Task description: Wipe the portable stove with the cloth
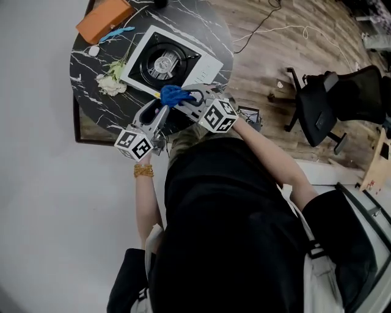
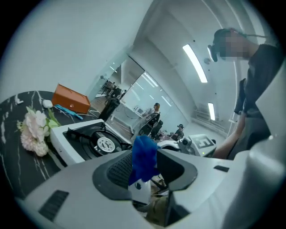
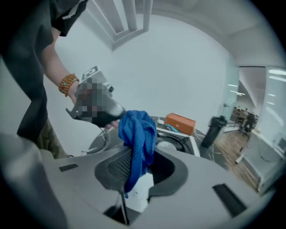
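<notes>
White flowers [image 1: 110, 82] lie at the left edge of the table [image 1: 211, 27]. An orange box [image 1: 104, 18] sits at the far edge. The stove [image 1: 204, 66] is in the middle of the table, and the flowers are just beside its left side.

The left tongs [image 1: 160, 115] are at the near edge. Their jaws stand apart, with the blue cloth [image 1: 173, 95] between them but not squeezed. The cloth is bunched up in the air over the near edge. It is close to the stove's near corner and not on it yet. The right tongs [image 1: 190, 101] are closed on the cloth and pinch a fold of it.

I think no wiping is under way yet. The right tongs seem to hold only a small bit, so the cloth could slip out and fall. If a loose end catches on the left tongs, a pull could tug it free. On the stove, the cloth could snag on the metal arms round the burner [image 1: 164, 63]. A big swipe to the left could push the flowers off the table. A hard push could make the stove slide.
</notes>
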`<move>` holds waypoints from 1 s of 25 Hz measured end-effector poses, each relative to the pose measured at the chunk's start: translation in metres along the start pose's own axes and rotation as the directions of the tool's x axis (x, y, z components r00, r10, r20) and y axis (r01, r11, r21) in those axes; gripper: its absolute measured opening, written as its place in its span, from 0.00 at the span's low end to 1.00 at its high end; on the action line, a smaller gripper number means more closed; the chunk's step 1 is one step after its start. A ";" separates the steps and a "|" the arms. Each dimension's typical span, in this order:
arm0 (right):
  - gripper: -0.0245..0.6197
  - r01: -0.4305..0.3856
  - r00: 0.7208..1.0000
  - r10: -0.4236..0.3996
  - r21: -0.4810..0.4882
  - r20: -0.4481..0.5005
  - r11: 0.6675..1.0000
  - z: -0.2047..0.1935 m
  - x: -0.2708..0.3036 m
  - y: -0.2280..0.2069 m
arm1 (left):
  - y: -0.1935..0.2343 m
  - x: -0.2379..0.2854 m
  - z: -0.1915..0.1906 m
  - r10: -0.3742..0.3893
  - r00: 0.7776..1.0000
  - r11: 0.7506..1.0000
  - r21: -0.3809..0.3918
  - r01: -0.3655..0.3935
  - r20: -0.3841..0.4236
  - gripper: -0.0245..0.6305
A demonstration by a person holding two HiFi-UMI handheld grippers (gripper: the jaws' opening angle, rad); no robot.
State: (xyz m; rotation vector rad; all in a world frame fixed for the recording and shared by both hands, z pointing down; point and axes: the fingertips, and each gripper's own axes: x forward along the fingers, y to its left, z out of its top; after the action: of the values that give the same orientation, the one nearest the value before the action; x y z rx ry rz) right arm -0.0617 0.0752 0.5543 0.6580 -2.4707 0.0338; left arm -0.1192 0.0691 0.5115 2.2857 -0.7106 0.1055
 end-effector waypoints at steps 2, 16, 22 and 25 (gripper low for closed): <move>0.16 0.132 0.988 -0.128 0.044 -0.092 0.990 -0.036 -0.016 -0.039 | 0.019 -0.003 -0.021 0.094 0.995 0.995 -0.010 -0.095 -0.042 0.28; 0.14 0.430 0.821 -0.379 0.027 -0.427 0.902 -0.134 -0.043 -0.123 | 0.075 0.022 -0.101 0.347 0.917 0.920 -0.120 -0.374 -0.199 0.23; 0.14 0.254 0.902 -0.243 -0.019 -0.356 0.967 -0.112 -0.023 -0.049 | 0.074 0.025 -0.100 0.348 0.914 0.923 -0.097 -0.373 -0.211 0.23; 0.14 0.130 0.937 -0.128 -0.016 -0.325 0.991 -0.097 -0.009 -0.001 | 0.073 0.028 -0.098 0.352 0.912 0.921 -0.093 -0.377 -0.211 0.23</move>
State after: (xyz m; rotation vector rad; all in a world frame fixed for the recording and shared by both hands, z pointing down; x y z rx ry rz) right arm -0.0034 0.0945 0.6304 0.7514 -2.1067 0.0920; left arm -0.1211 0.0794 0.6367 1.9613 -1.0053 0.4351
